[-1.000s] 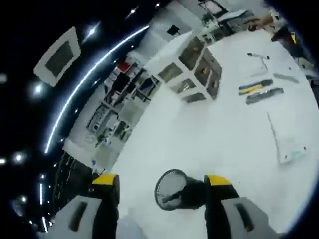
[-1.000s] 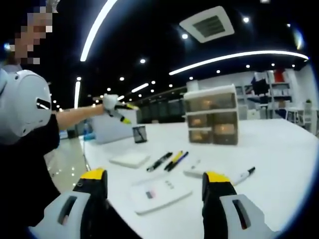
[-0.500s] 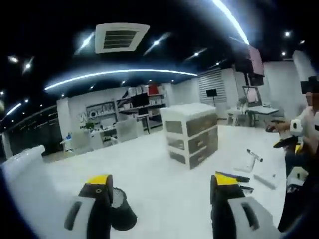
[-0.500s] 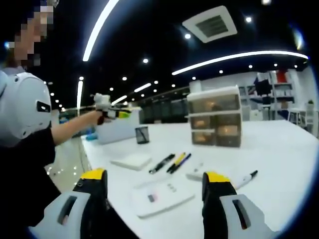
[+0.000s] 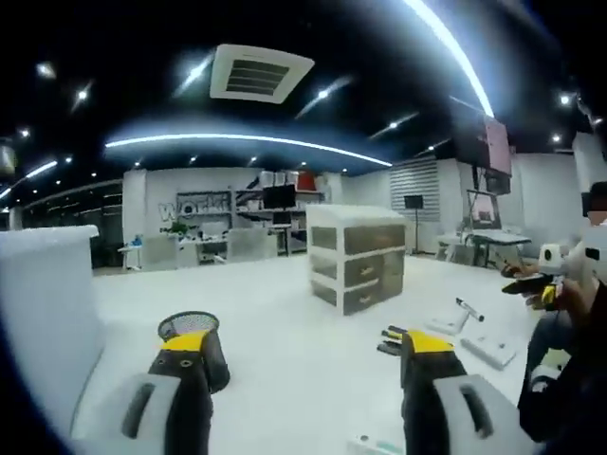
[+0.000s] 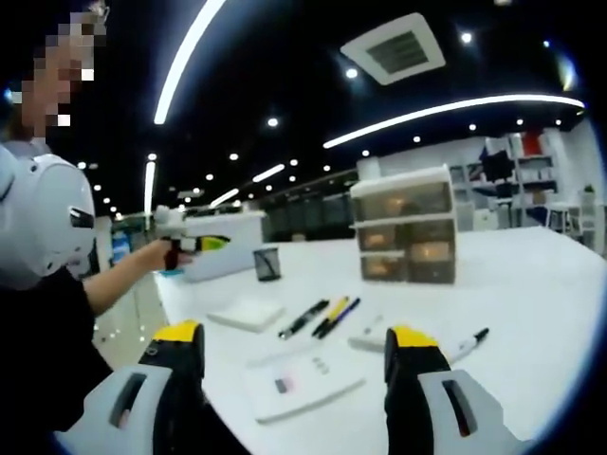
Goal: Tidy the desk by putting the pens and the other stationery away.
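Left tongs: the left gripper (image 6: 204, 243) is held out level in the person's hand (image 6: 163, 254) at arm's length over the desk's far left end; in its own view the left gripper (image 5: 302, 355) has its jaws wide apart and nothing between them.
Pen cup: a black mesh cup (image 6: 266, 263) stands upright near the desk's left end; in the left gripper view the cup (image 5: 194, 343) sits just behind the left jaw.
White pad: a flat pad (image 6: 248, 313) lies right of the cup, near the desk edge.
Pens: three pens (image 6: 321, 318) lie side by side mid-desk, long axes running from near-left to far-right, tips toward the drawers.
Card: a white card (image 6: 302, 383) lies flat between the right gripper's jaws.
Right tongs: the right gripper (image 6: 296, 358) is spread open, holding nothing, low over the desk (image 6: 531, 284).
Marker: a black-capped marker (image 6: 467, 343) lies just right of the right jaw, cap pointing far-right.
Drawers: a three-drawer box (image 6: 404, 236) stands behind the pens.
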Tool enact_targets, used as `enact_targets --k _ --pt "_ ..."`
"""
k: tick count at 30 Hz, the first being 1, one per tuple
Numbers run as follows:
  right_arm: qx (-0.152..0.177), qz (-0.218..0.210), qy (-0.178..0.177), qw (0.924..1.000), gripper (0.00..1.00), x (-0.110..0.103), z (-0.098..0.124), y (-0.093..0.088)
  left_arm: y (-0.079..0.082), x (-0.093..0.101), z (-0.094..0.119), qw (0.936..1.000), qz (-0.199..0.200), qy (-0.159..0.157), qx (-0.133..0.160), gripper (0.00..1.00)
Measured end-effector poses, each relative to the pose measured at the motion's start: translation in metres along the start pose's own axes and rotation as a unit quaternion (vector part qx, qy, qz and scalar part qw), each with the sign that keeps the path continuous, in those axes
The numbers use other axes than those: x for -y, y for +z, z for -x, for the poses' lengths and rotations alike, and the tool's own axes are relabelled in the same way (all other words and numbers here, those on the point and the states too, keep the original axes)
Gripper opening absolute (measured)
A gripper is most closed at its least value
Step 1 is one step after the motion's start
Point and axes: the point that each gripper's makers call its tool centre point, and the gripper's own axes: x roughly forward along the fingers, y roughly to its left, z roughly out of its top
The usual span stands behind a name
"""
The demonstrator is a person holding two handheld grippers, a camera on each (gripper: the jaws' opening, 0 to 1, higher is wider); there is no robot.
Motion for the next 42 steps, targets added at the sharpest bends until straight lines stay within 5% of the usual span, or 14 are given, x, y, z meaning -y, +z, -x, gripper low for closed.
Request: enact_targets --k 9,17,21,31,42 --pt "0.007 0.008 -0.026 0.9996 0.73 0.017 0.005 0.007 -0.030 0.024 0.042 0.9990 -0.007 0.039 -0.022 0.82" --pt "0.001 0.020 -0.044 0.9988 0.74 0.026 0.009 0.009 -0.040 0.039 0.060 0.9979 0.016 0.062 -0.011 0.82" --pt "0.003 0.021 -0.044 0.9988 0.74 0.028 0.010 0.011 -0.039 0.032 0.062 0.9967 -0.013 0.075 -0.027 0.82" --pt "0.008 0.014 -0.044 0.9989 0.73 0.030 0.013 0.007 -0.030 0.002 0.047 0.9923 -0.079 0.074 -0.060 0.74" --pt "0.011 0.006 -0.046 0.9988 0.73 0.031 0.017 0.003 -0.022 -0.030 0.006 0.9812 -0.145 0.061 -0.111 0.71"
